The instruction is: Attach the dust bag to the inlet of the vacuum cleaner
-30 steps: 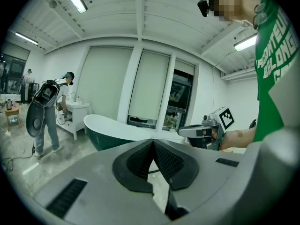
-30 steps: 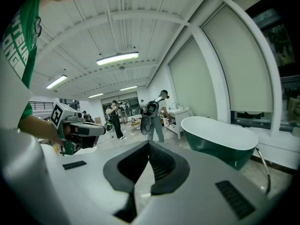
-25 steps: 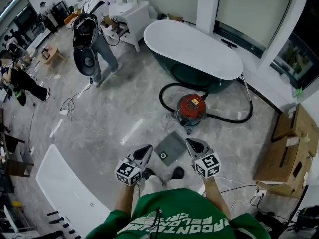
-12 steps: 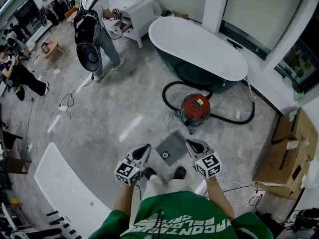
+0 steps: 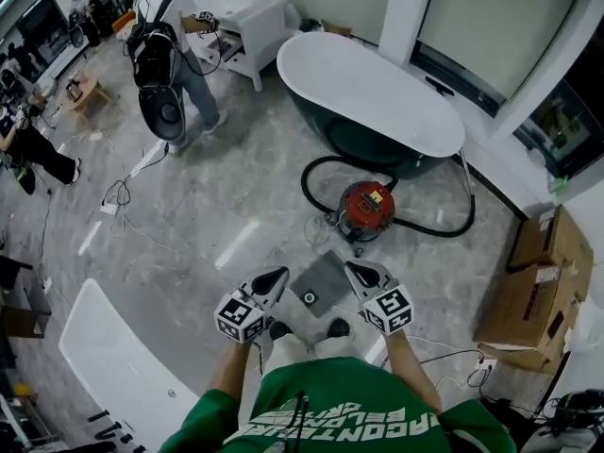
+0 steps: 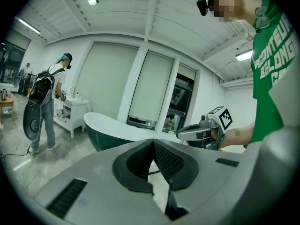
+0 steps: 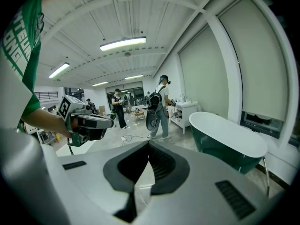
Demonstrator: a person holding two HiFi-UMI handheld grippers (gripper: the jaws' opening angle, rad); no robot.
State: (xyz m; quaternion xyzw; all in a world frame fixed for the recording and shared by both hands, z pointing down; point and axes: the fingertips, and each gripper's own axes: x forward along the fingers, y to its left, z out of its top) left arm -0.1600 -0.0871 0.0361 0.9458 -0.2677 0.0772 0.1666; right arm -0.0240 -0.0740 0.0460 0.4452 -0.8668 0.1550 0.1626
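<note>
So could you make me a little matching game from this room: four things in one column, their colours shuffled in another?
Things:
1. vacuum cleaner
2. dust bag
3. bathtub
4. cardboard boxes

Colours:
A. brown
B. white on top, dark green sides
C. red
D. grey

Pairs: 1-C, 2-D, 3-B, 4-A.

In the middle of the head view the vacuum cleaner (image 5: pixel 365 208) stands on the floor, and its hose (image 5: pixel 444 226) loops out to the left and right of it. The bathtub (image 5: pixel 368 92) lies just above it in the frame. Just below the vacuum cleaner a flat sheet, seemingly the dust bag (image 5: pixel 321 281), lies on the floor, framed by the left gripper (image 5: pixel 277 276) and the right gripper (image 5: pixel 352 269). Cardboard boxes (image 5: pixel 540 286) stand at the right edge. A person (image 5: pixel 162 59) stands at upper left beside a cabinet (image 5: pixel 247 19). A second tub (image 5: pixel 113 361) lies at lower left.
</note>
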